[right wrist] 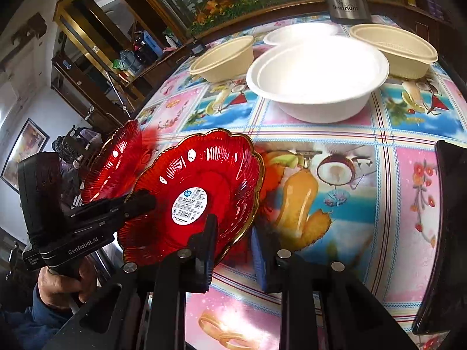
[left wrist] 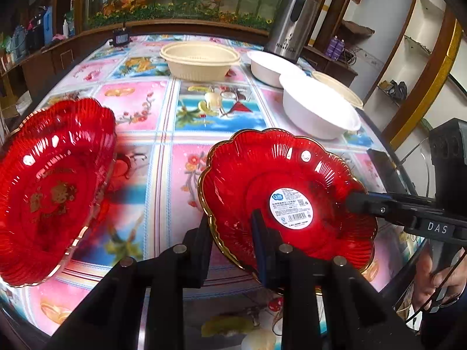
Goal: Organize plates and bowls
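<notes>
We held the scalloped red glass plate with the white label [left wrist: 287, 195] between both tools, lifted at a tilt over the flowered tablecloth [left wrist: 163, 122]. Our left gripper [left wrist: 233, 233] straddled its near gold rim, jaws narrowed around it; our right gripper [right wrist: 233, 242] did the same from the other side. We judged it best to keep it level and carry it toward the second red scalloped plate [left wrist: 49, 189], just beside. White foam bowls [left wrist: 318, 110] sat well apart, leaving open room.

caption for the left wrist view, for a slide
Both grippers grip a red plate; another plate at left.
</notes>
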Demonstrator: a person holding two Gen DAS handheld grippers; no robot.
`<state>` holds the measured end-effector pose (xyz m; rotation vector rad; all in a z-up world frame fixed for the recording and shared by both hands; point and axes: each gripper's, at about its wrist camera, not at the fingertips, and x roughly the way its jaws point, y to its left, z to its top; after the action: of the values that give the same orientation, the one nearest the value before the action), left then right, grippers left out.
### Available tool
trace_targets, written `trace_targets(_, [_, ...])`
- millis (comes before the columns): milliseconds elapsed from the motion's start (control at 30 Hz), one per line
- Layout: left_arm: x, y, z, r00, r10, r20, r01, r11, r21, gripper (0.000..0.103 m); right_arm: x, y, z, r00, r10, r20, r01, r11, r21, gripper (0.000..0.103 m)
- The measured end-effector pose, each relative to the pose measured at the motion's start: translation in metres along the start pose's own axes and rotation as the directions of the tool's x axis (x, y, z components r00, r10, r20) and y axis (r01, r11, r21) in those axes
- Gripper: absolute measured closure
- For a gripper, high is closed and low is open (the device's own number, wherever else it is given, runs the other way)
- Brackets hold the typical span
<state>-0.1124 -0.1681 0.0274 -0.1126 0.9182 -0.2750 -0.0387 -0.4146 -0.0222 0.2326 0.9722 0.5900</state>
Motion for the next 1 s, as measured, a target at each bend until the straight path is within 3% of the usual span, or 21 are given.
trace_targets(300, [-0.039, 0.019, 0.009, 0.995, 0.040, 0.092, -0.036, 0.999, -0.040, 0.078, -0.009, 0.037, 0.022, 0.999, 0.018, 0.047, -0.014, 0.996, -0.089, 0.078])
trace_targets(500, [-0.069, 0.056, 0.012, 0.982, 0.109, 0.152, -0.090, 0.988, -0.124, 0.076, 0.005, 0.079, 0.043, 0.997, 0.057, 0.060, -0.046, 0.985, -0.167, 0.078])
trace_targets(733, [-0.093, 0.118, 0.004, 0.964, 0.199, 0.177, -0.148, 0.953, -0.264, 0.076, 0.053, 0.138, 0.069, 0.993, 0.111, 0.035, -0.097, 0.959, -0.265, 0.078])
trace_targets(1000, [-0.094, 0.175, -0.007, 0.951, 0.272, 0.148, -0.200, 0.904, -0.378, 0.076, 0.123, 0.187, 0.074, 0.994, 0.101, -0.046, -0.111, 0.934, -0.338, 0.078])
